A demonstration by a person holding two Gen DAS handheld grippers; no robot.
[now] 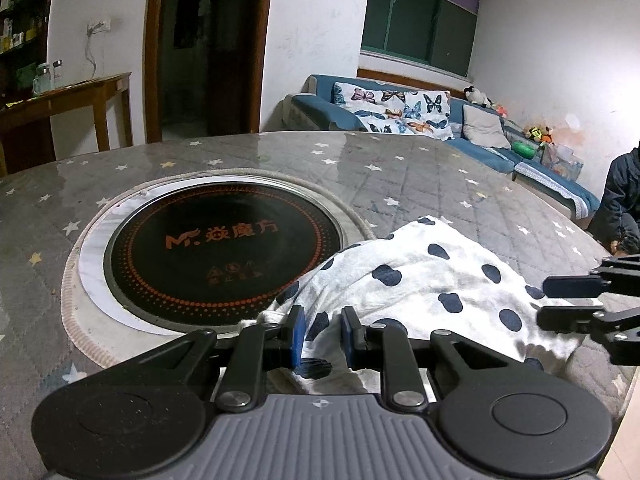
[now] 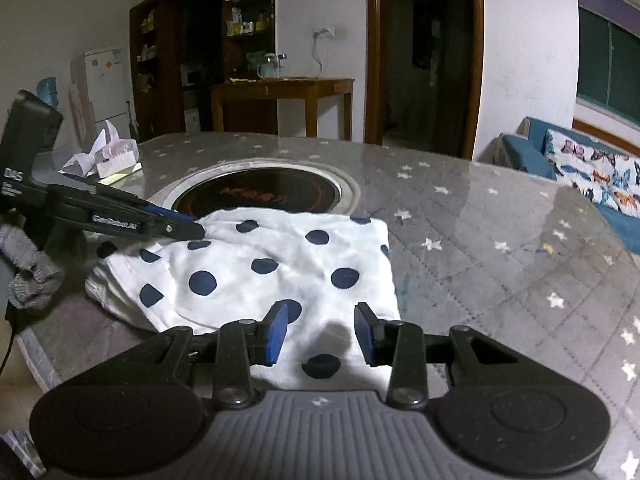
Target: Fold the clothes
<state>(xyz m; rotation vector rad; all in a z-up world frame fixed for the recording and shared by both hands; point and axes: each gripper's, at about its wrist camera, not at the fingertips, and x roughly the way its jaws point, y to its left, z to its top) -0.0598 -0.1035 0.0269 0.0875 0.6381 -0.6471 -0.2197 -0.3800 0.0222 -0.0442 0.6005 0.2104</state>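
- Left wrist view: left gripper (image 1: 322, 330) has its blue pads parted, nothing clamped, low over the near left end of the cloth (image 1: 420, 280).
- Right gripper (image 2: 321, 334) likewise spread wide, over the cloth's near right edge (a shadow falls between the pads).
- Cloth, white with dark dots, lies folded and rumpled on the near part of the table (image 1: 200, 160), its far edge overlapping the hob (image 1: 224, 248).
- Table cover is grey with stars under a glossy sheet.
- Sofa (image 1: 400, 116) sits far right, a tissue pack (image 2: 116, 156) far left.
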